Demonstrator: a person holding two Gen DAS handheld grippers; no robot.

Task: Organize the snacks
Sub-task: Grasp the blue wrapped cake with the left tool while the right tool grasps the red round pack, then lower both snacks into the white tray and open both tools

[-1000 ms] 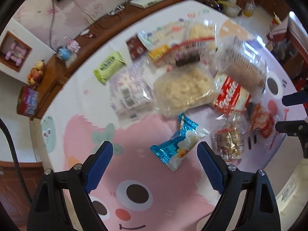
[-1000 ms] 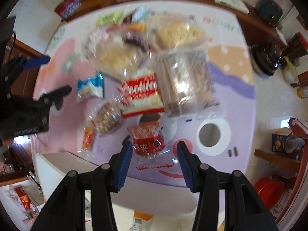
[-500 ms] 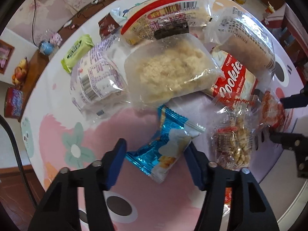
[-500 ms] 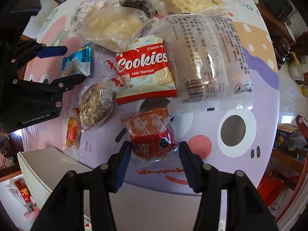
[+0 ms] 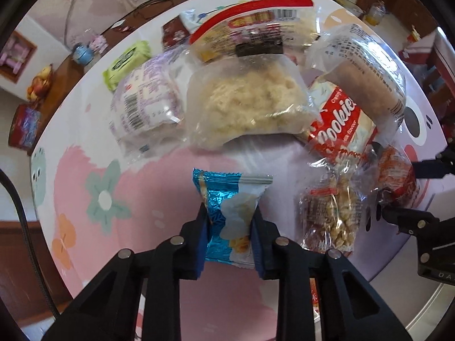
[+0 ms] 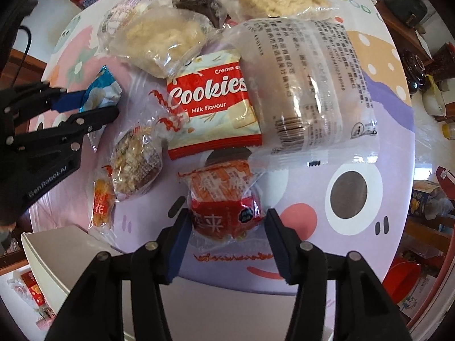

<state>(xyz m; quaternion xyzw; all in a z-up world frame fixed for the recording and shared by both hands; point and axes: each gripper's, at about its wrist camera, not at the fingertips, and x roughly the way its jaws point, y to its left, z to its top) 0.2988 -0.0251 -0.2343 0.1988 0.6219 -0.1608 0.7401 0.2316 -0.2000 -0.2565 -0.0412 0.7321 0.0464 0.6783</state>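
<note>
Left wrist view: the left gripper (image 5: 229,228) points down at a table (image 5: 159,187) spread with a pink and purple cartoon cloth, its jaws closing, with the blue pads already pressing both sides of a blue foil snack packet (image 5: 227,213). The packet stands pinched between them, its crimped top edge just beyond the fingertips. Ahead of this gripper lies a clear bag of pale crumbly snack (image 5: 250,105), with a barcode-printed clear pack (image 5: 145,108) beside it to the left and a green packet (image 5: 128,62) farther off. To the right sit a red Cookies pack (image 5: 341,125) and a clear bag of nut brittle (image 5: 332,213).

In the right wrist view, the right gripper (image 6: 226,228) also points down, its jaws partly apart on either side of a red-orange snack packet (image 6: 224,204). The left pad sits against the wrapper's edge; the right pad stands just beside it, and a firm grip cannot be told. Straight ahead of this gripper lies the Cookies pack, a long clear-wrapped roll (image 6: 304,85) to its right. The left gripper shows far to the left.
</note>
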